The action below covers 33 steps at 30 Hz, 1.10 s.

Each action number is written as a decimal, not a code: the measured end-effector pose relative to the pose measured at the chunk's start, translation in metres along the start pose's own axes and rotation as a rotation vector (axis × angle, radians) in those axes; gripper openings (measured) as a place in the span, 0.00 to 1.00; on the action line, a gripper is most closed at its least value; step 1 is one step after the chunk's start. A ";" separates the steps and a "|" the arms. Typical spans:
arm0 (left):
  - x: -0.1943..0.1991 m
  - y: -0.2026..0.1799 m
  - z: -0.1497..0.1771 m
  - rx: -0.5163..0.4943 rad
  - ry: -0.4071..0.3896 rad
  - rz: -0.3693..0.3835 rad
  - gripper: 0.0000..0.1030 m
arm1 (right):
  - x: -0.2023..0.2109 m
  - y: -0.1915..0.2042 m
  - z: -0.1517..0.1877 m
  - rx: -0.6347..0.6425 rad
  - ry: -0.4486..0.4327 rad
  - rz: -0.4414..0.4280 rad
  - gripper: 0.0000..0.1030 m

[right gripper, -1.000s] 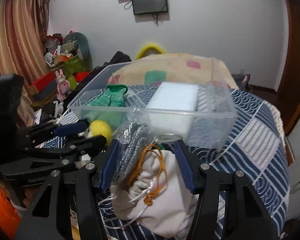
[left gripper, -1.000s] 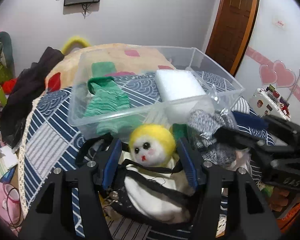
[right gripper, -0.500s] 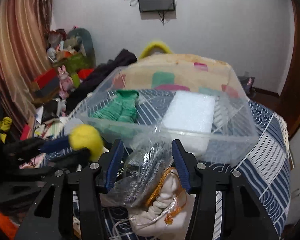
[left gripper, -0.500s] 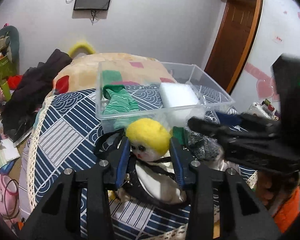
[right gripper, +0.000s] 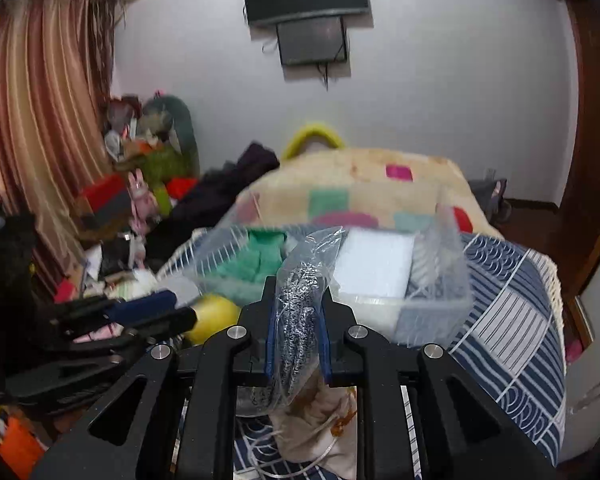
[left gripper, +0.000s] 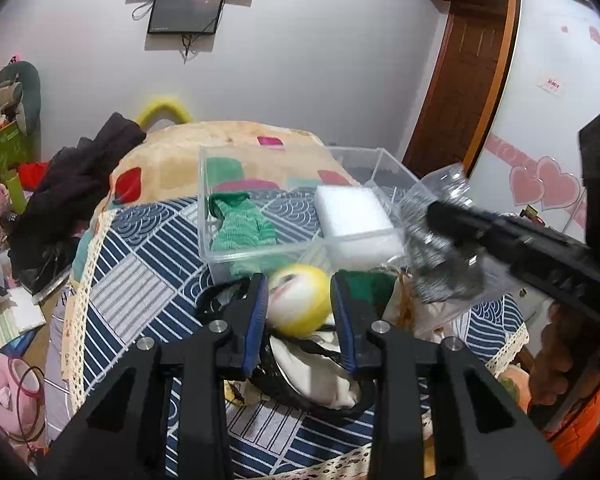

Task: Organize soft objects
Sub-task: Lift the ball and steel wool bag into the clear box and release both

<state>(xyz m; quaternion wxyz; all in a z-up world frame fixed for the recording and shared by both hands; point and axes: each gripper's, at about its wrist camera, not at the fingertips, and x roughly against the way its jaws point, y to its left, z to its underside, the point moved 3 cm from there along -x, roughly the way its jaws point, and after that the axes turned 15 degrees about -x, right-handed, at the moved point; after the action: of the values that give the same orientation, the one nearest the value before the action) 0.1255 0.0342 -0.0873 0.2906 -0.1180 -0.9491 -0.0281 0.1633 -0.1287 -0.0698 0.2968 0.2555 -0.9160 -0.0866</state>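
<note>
My left gripper point(left gripper: 298, 306) is clamped on the yellow-haired white plush doll point(left gripper: 298, 304), low in the centre of the left wrist view, just in front of the clear plastic storage bin point(left gripper: 256, 254). My right gripper point(right gripper: 298, 334) is pinched on a crinkly transparent bag of black-and-white knit fabric point(right gripper: 300, 300), lifted in the centre of the right wrist view, with the bin just behind it. In the left view that same bag sits at right centre, held up beside the bin's right end.

By my judgement the job is partway through. The green knitted cloth point(left gripper: 240, 222) and the white foam block point(left gripper: 354, 220) already lie inside the bin, on its left and right. Both items I'm holding are outside it, so they are left to go in. A cream drawstring pouch point(right gripper: 324, 428) lies on the blue patterned bedspread point(right gripper: 512, 320) below my right gripper, untouched, and looks like a later pick.
</note>
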 end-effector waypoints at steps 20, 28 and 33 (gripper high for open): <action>-0.054 -0.014 -0.003 -0.064 0.116 0.010 0.56 | 0.012 -0.022 -0.021 -0.047 -0.086 0.028 0.15; -0.068 -0.013 0.009 -0.039 0.135 0.029 0.38 | 0.011 -0.028 -0.024 -0.062 -0.084 0.021 0.15; -0.044 -0.012 0.008 -0.033 0.090 0.023 0.38 | 0.012 -0.028 -0.030 -0.062 -0.093 0.020 0.15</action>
<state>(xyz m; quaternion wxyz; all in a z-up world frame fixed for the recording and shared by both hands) 0.1538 0.0147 -0.1179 0.3313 -0.1323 -0.9331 -0.0457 0.1842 -0.1586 -0.0486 0.2624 0.2325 -0.9283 -0.1239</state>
